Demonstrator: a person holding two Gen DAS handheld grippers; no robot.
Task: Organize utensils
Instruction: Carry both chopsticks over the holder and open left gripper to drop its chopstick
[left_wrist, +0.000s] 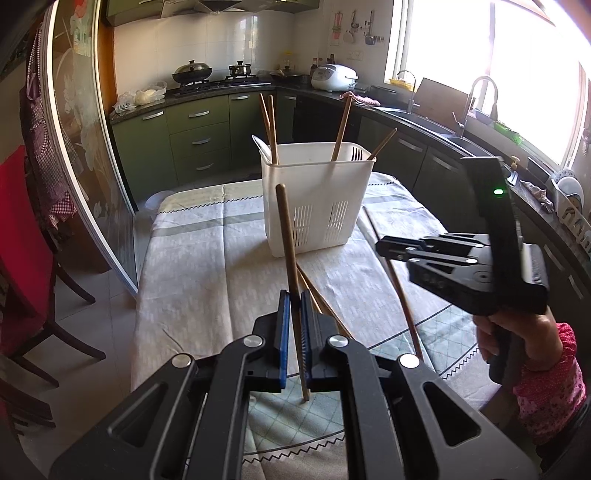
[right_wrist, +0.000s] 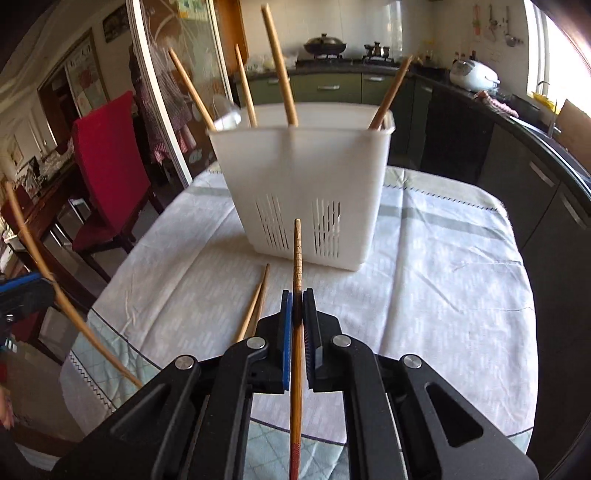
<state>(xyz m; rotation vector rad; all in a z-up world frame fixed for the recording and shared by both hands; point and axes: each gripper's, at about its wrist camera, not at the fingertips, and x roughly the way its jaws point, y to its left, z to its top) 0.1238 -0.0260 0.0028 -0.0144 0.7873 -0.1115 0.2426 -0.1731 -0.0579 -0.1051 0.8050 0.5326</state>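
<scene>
Both grippers pinch one chopstick each: left gripper holds a dark chopstick, right gripper a patterned chopstick. Both chopsticks point toward the white utensil basket, directly ahead; the right gripper seems nearer.

Black gripper frames, blue pads, silver screws; pink floral sleeve.
</scene>
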